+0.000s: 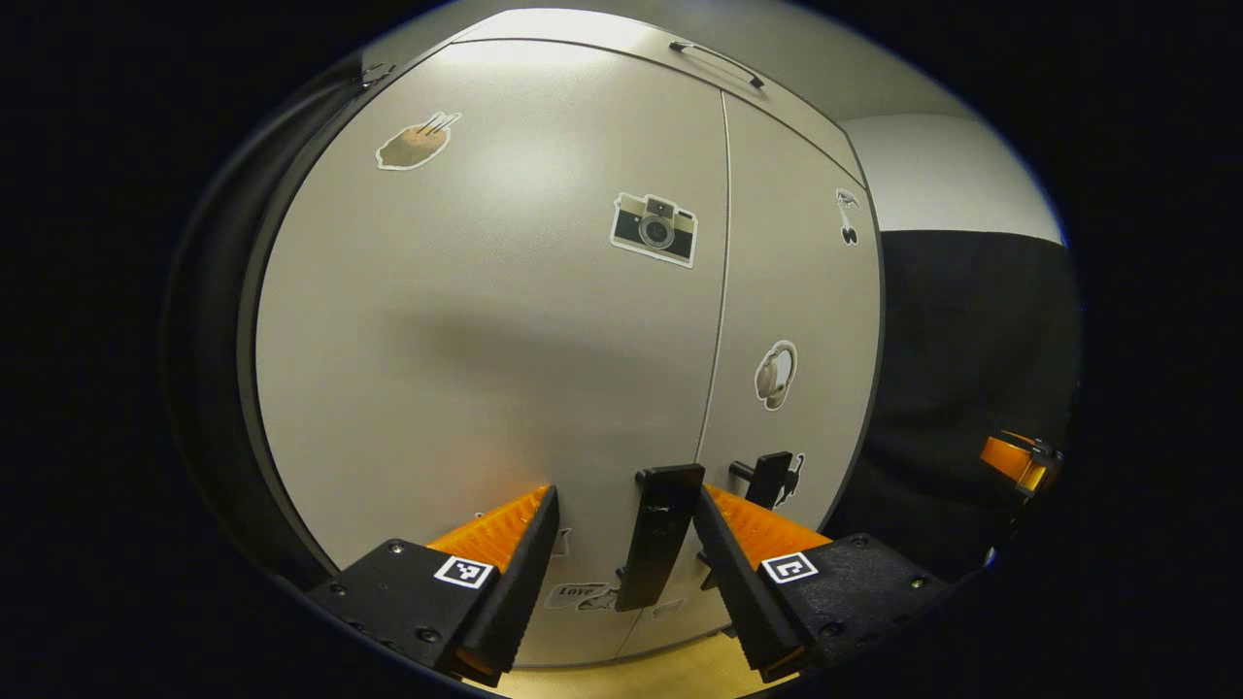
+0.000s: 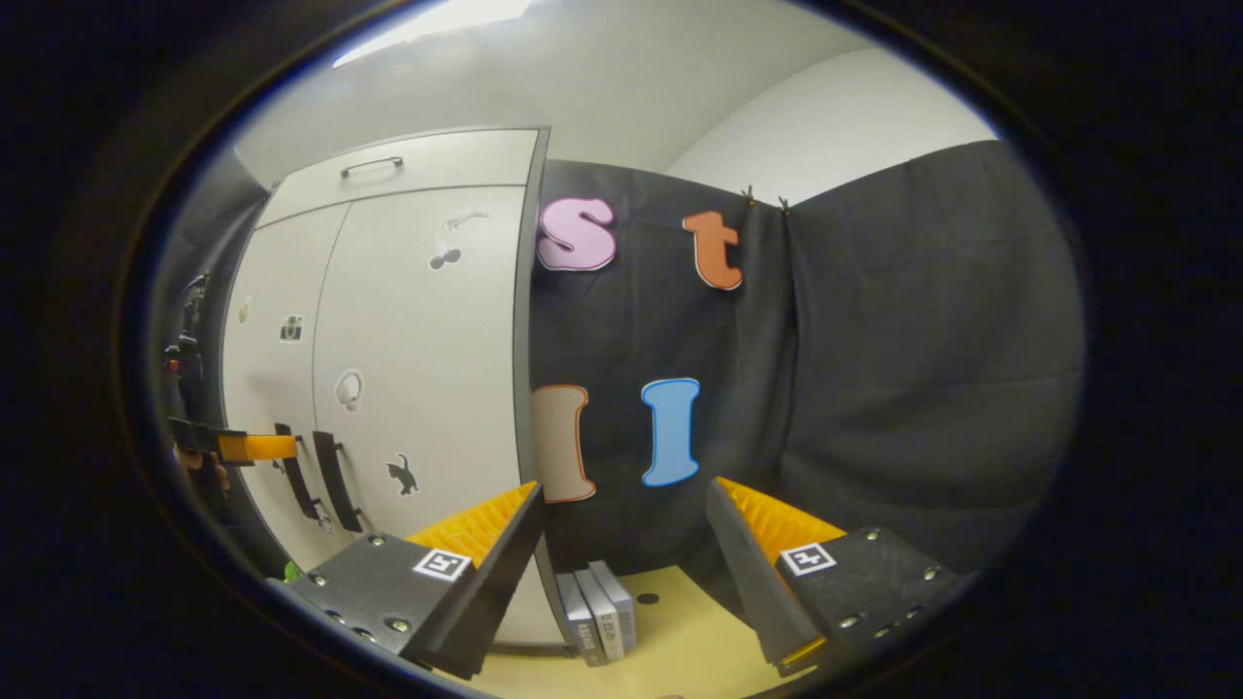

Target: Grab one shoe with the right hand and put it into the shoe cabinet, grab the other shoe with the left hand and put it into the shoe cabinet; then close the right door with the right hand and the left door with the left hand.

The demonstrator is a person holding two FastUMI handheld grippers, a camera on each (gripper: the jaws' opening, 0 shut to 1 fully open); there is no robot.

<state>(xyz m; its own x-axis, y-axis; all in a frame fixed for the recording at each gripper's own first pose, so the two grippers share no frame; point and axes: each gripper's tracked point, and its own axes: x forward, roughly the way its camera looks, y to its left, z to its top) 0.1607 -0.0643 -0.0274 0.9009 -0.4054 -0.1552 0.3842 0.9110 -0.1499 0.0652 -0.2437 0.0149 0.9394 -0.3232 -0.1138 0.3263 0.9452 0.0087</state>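
The pale grey shoe cabinet [image 1: 486,320] stands close in front of me in the left gripper view. Its left door and right door [image 1: 796,291] lie flush along the seam, both shut. My left gripper [image 1: 626,495] is open at the left door's black handle [image 1: 660,534], which stands between the fingers, close to the right one. The right door's handle [image 1: 770,479] is just beyond. In the right gripper view the cabinet [image 2: 418,320] sits to the left. My right gripper [image 2: 623,485] is open, holds nothing and faces the black cloth wall.
A drawer with a bar handle [image 1: 717,63] tops the cabinet. Stickers dot both doors. A few books [image 2: 597,612] stand on the pale floor [image 2: 680,641] by the cabinet's right corner. The black cloth wall [image 2: 874,388] closes off the right side.
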